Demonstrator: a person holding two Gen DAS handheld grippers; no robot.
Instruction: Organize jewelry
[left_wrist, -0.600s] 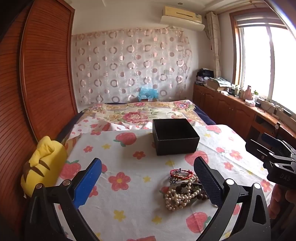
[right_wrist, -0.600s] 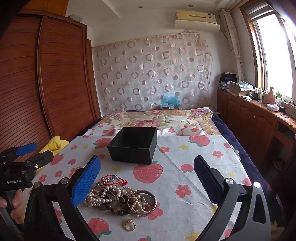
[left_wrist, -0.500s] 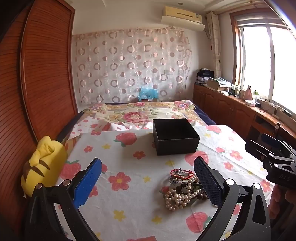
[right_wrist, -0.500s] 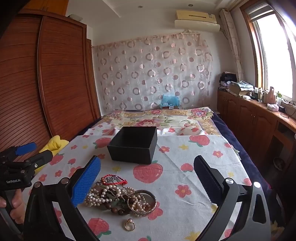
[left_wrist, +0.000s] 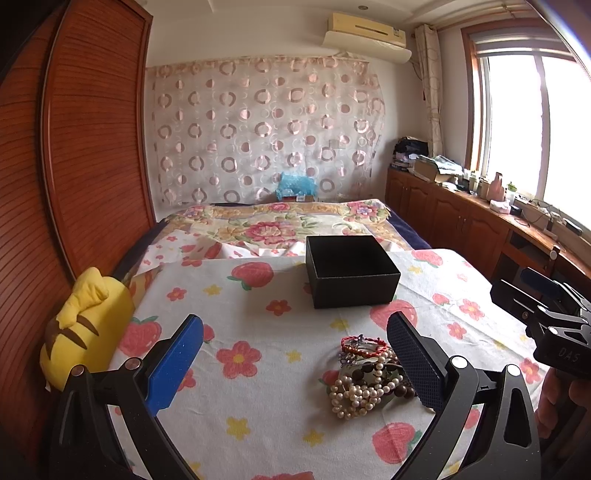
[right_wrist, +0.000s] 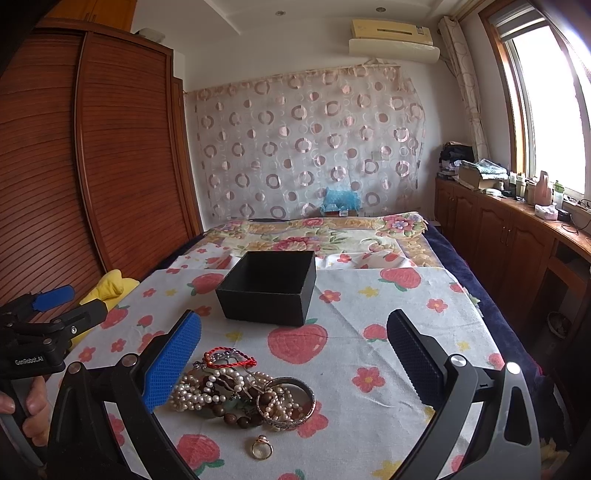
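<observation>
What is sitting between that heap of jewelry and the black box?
Nothing but bare strawberry-print cloth. In the right wrist view the jewelry pile ends at its red cord bracelet, apart from the black box.

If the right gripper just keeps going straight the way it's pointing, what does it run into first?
Probably the black box. The right gripper, jaws wide open, points across the strawberry cloth at it. The jewelry pile lies low by the blue finger and might be brushed; depth is unclear.
</observation>
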